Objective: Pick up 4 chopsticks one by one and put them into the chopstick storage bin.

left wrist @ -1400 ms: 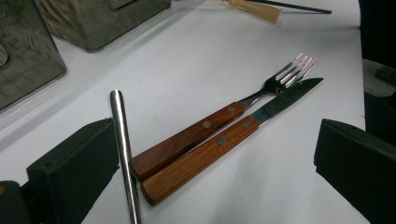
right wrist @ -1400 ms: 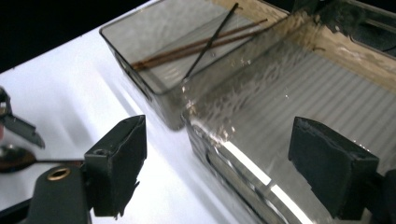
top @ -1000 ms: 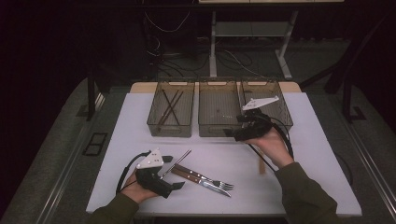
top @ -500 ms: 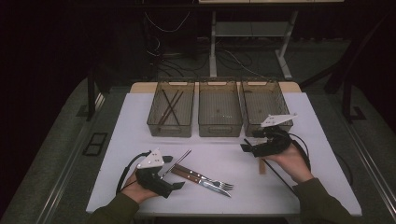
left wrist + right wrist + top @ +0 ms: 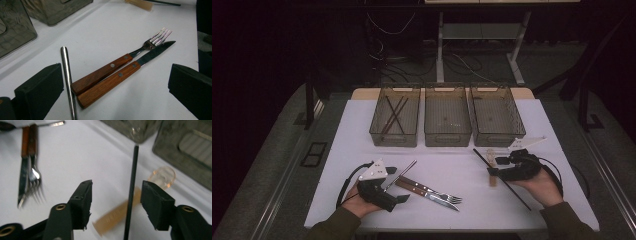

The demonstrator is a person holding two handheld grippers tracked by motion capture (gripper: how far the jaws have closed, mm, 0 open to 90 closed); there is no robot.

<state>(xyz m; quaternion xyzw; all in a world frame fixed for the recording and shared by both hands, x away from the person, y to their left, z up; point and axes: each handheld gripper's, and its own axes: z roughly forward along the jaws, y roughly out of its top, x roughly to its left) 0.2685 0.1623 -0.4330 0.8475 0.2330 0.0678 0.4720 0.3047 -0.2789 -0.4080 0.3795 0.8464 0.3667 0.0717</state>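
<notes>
**Right gripper comes down over a black stick and a pale spoon**

The right gripper (image 5: 498, 166) sits low over the white table (image 5: 562, 200), its jaws half spread and just now closing in. Between them, in the right gripper view, runs the black chopstick (image 5: 131, 195), nearer the right-hand jaw and not touched by either pad. Under the chopstick and crossing it lies the translucent amber spoon (image 5: 117, 216), its bowl beyond the right-hand jaw's tip and its handle reaching back toward the left-hand one. Past the tips stand the grey bins (image 5: 187, 147); the nearest bin (image 5: 496, 116) is just beyond the gripper in the high view.

The left gripper (image 5: 395, 186) rests on the table with its jaws spread wide, holding nothing. Between them, in the left gripper view, lie a wood-handled fork (image 5: 120, 65) and knife (image 5: 125, 75) side by side and touching, handles toward the gripper. A metal chopstick (image 5: 67, 75) lies just beside the left-hand jaw, against the fork's handle end.
</notes>
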